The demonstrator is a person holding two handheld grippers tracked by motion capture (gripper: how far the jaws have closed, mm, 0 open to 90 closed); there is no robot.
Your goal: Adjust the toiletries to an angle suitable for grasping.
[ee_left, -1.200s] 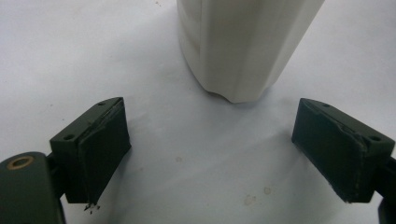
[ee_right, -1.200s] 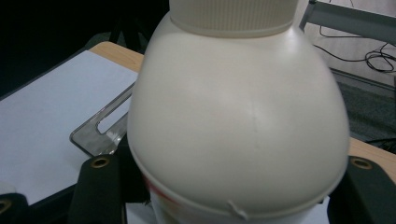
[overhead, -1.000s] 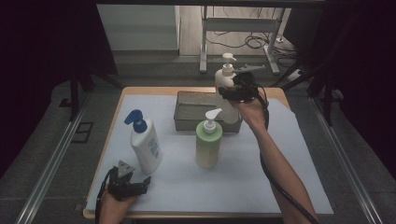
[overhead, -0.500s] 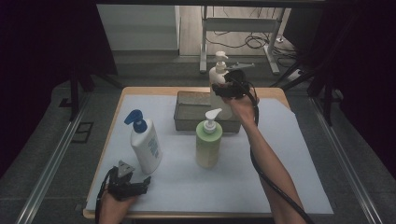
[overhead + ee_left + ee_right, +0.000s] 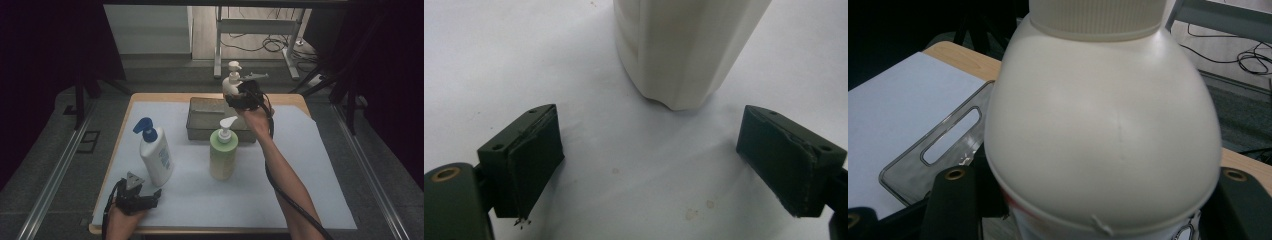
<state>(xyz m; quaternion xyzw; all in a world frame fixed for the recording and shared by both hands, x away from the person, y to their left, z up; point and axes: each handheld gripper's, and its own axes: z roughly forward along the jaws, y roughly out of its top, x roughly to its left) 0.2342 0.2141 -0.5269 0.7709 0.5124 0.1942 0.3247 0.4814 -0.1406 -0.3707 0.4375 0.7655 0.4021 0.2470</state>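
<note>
Held thing: a cream pump bottle [image 5: 231, 82] with a rounded shoulder, ribbed collar and white pump head, upright, lifted above the table's far edge at 12 o'clock, over the grey tray [image 5: 200, 120].
Close look: in the right gripper view the cream pump bottle [image 5: 1103, 140] has a smooth, pale body with a faint seam line down its front; a red-edged label peeks out low at 6 o'clock.
Right claw: the right claw [image 5: 239, 95] is clamped on the bottle's body, one jaw on each side of it.
Right arm: forearm stretched from 5 o'clock up toward 12 o'clock, the hand raised behind the bottle, black cable trailing along the arm.
Tray: grey, with a slot handle in its rim, on the white sheet [image 5: 310, 190] that covers the wooden table [image 5: 295, 98], just below the lifted bottle.
Neighbours: a green pump bottle [image 5: 223, 150] stands in front of the tray at the middle; a white bottle with blue pump [image 5: 154, 152] stands at 9 o'clock.
Left claw: the left claw [image 5: 155, 196] rests low at 7 o'clock, jaws spread wide, with nothing between them; the white bottle's base [image 5: 684, 50] stands just ahead of it, apart from both jaws.
</note>
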